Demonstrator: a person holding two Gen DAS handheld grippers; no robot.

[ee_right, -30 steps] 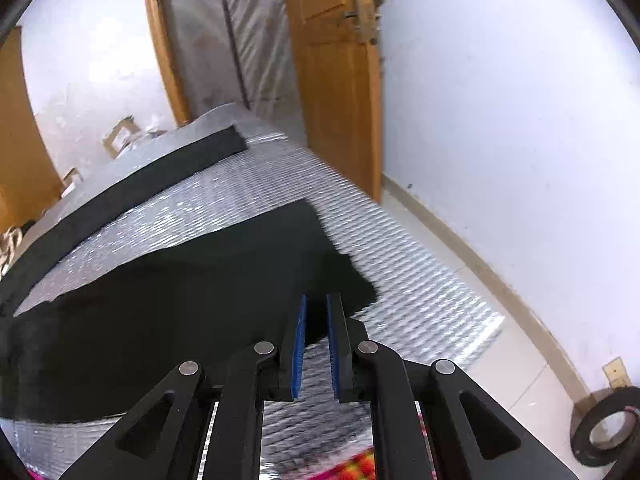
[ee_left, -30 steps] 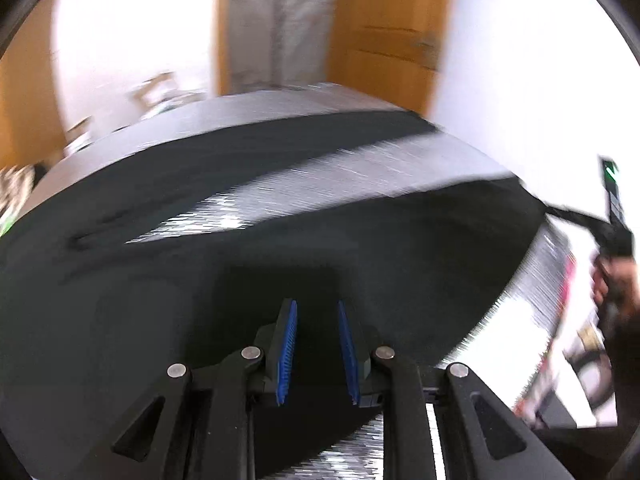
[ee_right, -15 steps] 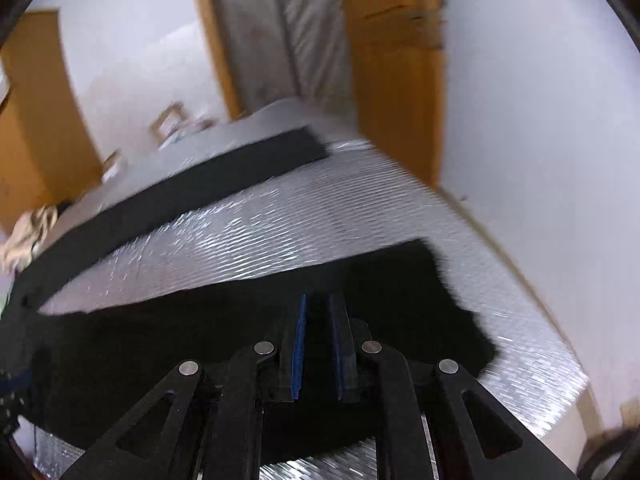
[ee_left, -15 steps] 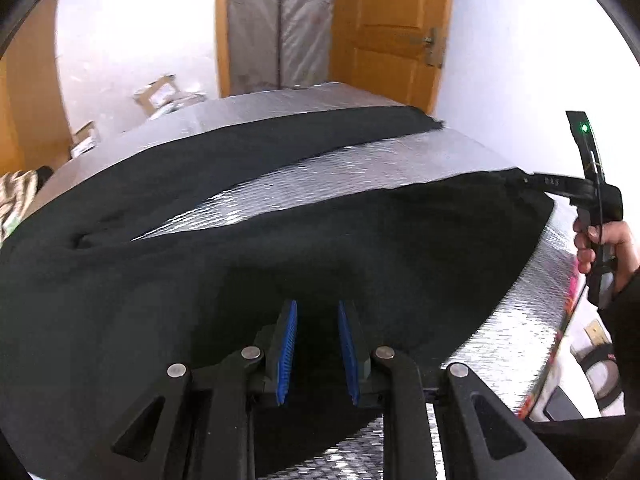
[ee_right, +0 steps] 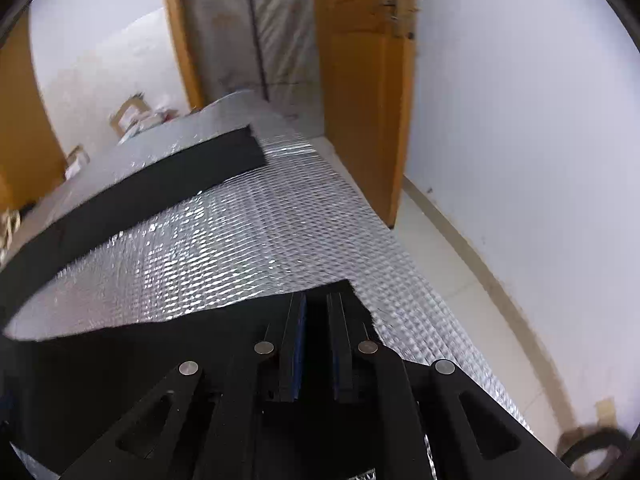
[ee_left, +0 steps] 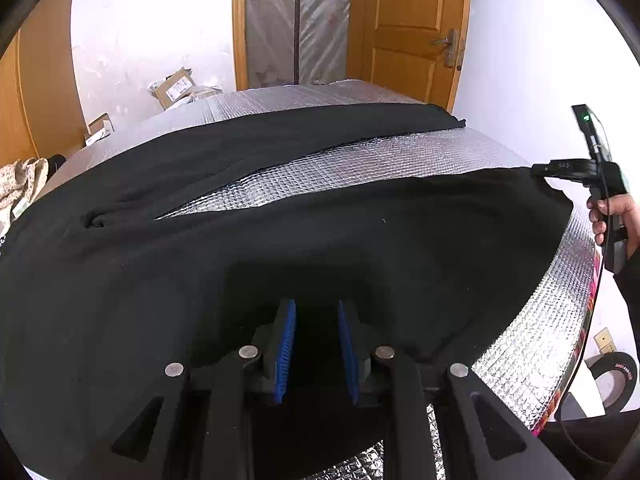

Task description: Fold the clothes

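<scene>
Left wrist view: black garment (ee_left: 360, 240) pinched by both grippers over the silver mat (ee_left: 400, 156).

Left gripper (ee_left: 316, 344) clamps the near fold; right gripper (ee_right: 316, 320), jaws closing, grips a far corner. Beyond stands a wooden door (ee_left: 412, 28).

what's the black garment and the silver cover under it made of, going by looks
Black garment: looks like soft matte knit or fleece; it absorbs light and its cut edge looks fuzzy. Silver cover: apparently metallised foil sheeting, quilted or bubble-backed, judging by its glittering embossed grid. Neither is certain.
</scene>
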